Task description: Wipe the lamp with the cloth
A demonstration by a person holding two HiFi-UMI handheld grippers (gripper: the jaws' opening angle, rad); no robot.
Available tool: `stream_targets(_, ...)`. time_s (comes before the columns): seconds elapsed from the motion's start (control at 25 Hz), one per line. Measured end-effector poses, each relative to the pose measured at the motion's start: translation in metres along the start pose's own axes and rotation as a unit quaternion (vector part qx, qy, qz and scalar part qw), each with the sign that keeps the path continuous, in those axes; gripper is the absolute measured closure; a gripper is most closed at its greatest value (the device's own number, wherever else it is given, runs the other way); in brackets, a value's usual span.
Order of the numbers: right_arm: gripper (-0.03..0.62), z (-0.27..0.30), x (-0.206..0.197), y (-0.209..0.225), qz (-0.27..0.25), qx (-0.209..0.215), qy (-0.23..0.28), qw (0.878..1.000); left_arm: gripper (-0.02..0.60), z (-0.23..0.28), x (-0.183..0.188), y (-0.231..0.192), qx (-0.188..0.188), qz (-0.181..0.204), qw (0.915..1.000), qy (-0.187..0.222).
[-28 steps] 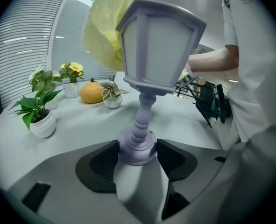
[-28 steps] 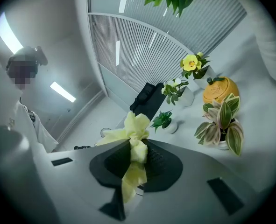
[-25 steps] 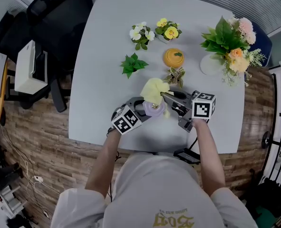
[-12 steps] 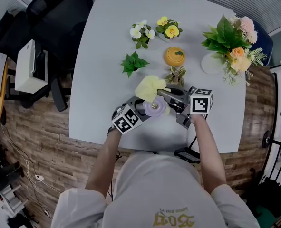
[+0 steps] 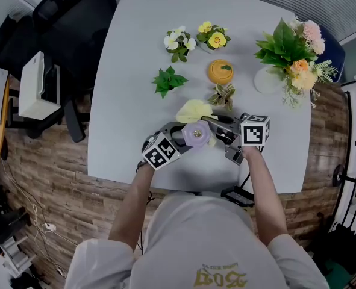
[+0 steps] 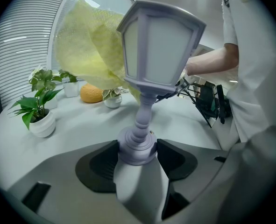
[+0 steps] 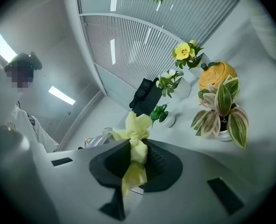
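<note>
A small lilac lantern-shaped lamp (image 6: 159, 50) stands upright, its round base (image 6: 137, 148) pinched between the jaws of my left gripper (image 6: 138, 158). From the head view I look down on the lamp's top (image 5: 196, 134), with the left gripper (image 5: 179, 138) at its left. The pale yellow cloth (image 5: 193, 111) bunches against the lamp's far side; in the left gripper view the cloth (image 6: 88, 45) drapes behind the lamp's head. My right gripper (image 7: 138, 160) is shut on a twisted part of the cloth (image 7: 137, 129), and reaches in from the right (image 5: 212, 125).
On the grey table (image 5: 135, 71) beyond the lamp stand a striped-leaf plant (image 5: 223, 96), an orange pumpkin ornament (image 5: 220, 72), a green potted plant (image 5: 168, 81), two flower pots (image 5: 196, 40) and a large bouquet in a white vase (image 5: 289, 56). A black chair (image 5: 69, 29) stands left.
The cloth shifted left over the lamp's far side, then dropped back right and lower behind it, uncovering the lamp's top. The left gripper has stayed put with the lamp.
</note>
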State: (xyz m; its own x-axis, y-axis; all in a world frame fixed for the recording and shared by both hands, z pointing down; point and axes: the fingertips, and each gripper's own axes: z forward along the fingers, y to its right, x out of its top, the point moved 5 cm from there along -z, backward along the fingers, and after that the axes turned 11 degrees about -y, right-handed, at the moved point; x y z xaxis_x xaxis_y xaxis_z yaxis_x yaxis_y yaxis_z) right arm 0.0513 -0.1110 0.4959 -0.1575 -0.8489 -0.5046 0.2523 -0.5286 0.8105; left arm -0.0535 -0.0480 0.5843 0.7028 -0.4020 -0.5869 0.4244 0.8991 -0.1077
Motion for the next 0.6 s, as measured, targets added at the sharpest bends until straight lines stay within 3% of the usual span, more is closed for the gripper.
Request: stream_targets(0.6, 0.530, -0.016, -0.014, -0.009, -0.004, 0.015, 0.010, 1.000, 0.316, 0.000, -0.001, 0.000, 0.001, 0.000, 1.0000, -0.001)
